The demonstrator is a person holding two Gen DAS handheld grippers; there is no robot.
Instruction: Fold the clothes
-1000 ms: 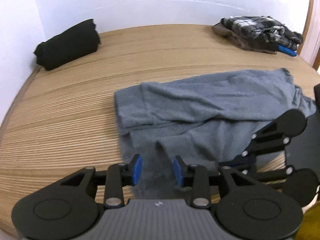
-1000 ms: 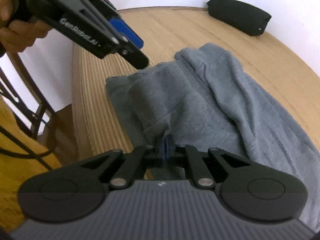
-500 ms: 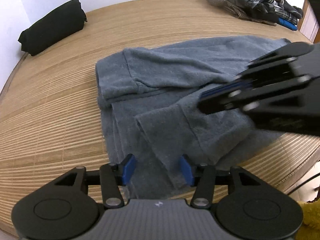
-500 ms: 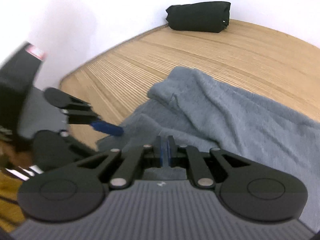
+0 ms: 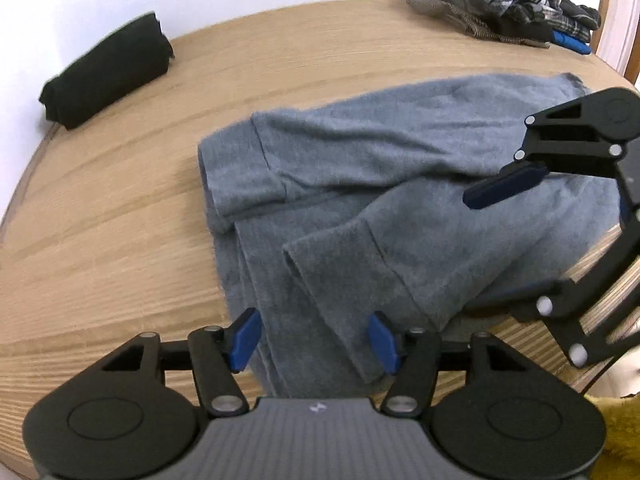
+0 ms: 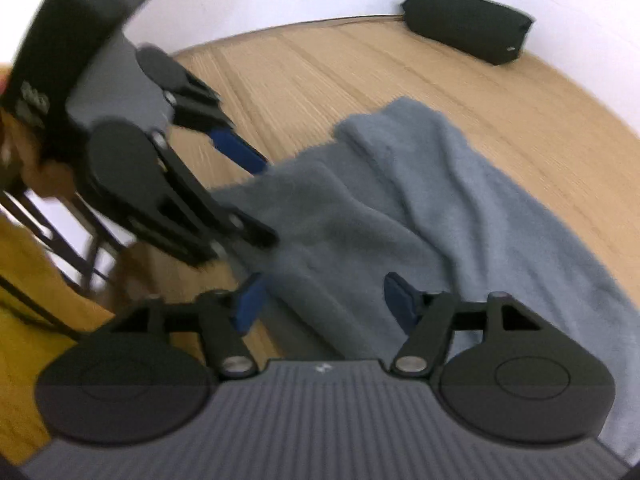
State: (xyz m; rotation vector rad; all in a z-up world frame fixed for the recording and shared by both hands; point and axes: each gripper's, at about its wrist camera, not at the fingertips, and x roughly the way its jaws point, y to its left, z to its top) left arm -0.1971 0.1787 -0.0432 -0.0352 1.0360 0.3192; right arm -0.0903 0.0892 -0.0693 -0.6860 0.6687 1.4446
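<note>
A grey sweatshirt-like garment (image 5: 360, 168) lies rumpled on the round wooden table (image 5: 120, 220), one cuffed sleeve folded across its body. My left gripper (image 5: 314, 340) hovers over the garment's near edge. Its jaws are opening, with cloth lying under the gap and neither pad pressing on it. My right gripper (image 6: 324, 300) is over the same garment (image 6: 440, 200) near the table's rim, and its jaws are also opening, clear of the fabric. Each gripper shows in the other's view: the right gripper (image 5: 472, 254) at the right, the left gripper (image 6: 260, 200) blurred at the left.
A folded black garment (image 5: 108, 72) rests at the far left edge by the white wall, also seen as the black bundle (image 6: 468, 20). A pile of plaid clothes (image 5: 504, 4) sits at the far right. A person's yellow clothing (image 6: 24, 280) and a dark chair frame (image 6: 52, 236) are beside the table.
The right gripper's jaws, shut on the grey fabric before, now stand apart and the cloth has dropped from them. The left gripper's jaws have spread wider and it has sunk slightly.
</note>
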